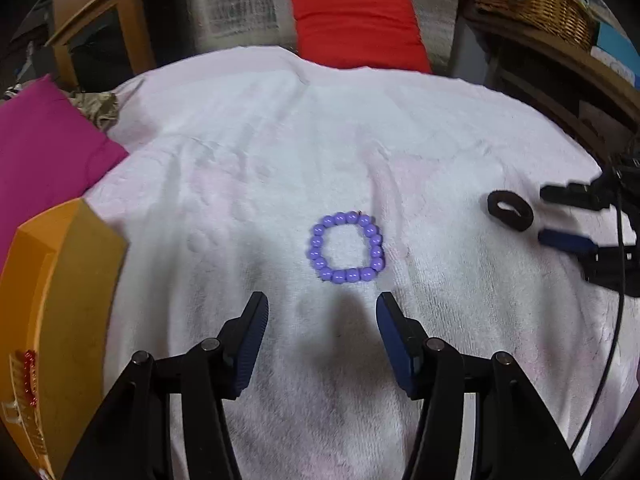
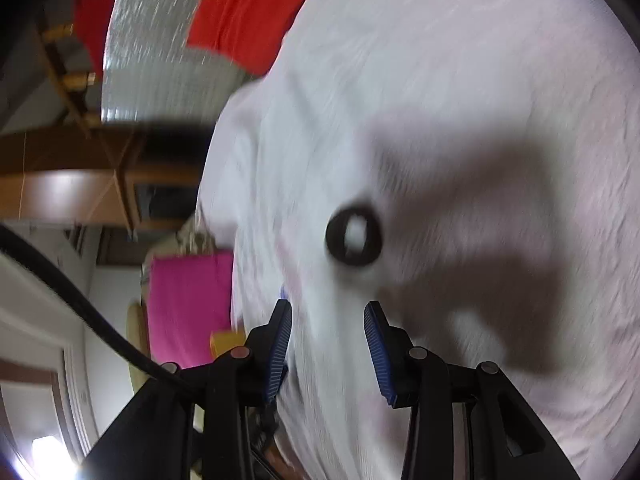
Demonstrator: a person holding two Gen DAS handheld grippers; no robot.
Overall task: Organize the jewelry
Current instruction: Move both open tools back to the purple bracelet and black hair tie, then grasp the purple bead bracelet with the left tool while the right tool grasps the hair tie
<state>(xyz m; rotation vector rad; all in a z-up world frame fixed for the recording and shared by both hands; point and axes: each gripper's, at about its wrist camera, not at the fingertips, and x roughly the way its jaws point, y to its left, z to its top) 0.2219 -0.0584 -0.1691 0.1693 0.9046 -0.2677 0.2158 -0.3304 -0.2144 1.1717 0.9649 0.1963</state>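
Observation:
A purple bead bracelet [image 1: 346, 247] lies flat on the white towel [image 1: 248, 168], just ahead of my left gripper [image 1: 322, 308], which is open and empty. A dark brown ring-shaped band [image 1: 510, 210] lies on the towel to the right; it also shows in the blurred right wrist view [image 2: 353, 237]. My right gripper [image 2: 327, 313] is open and empty, a short way from the band; it shows in the left wrist view [image 1: 554, 214] right beside the band. An orange box [image 1: 60, 300] sits at the left with something red [image 1: 29, 376] at its near end.
A magenta cloth [image 1: 44, 152] lies at the far left and a red cushion [image 1: 356, 26] behind the towel. A wicker basket [image 1: 532, 0] sits on wooden shelves at the back right. A black cable [image 1: 618, 320] hangs by the right gripper.

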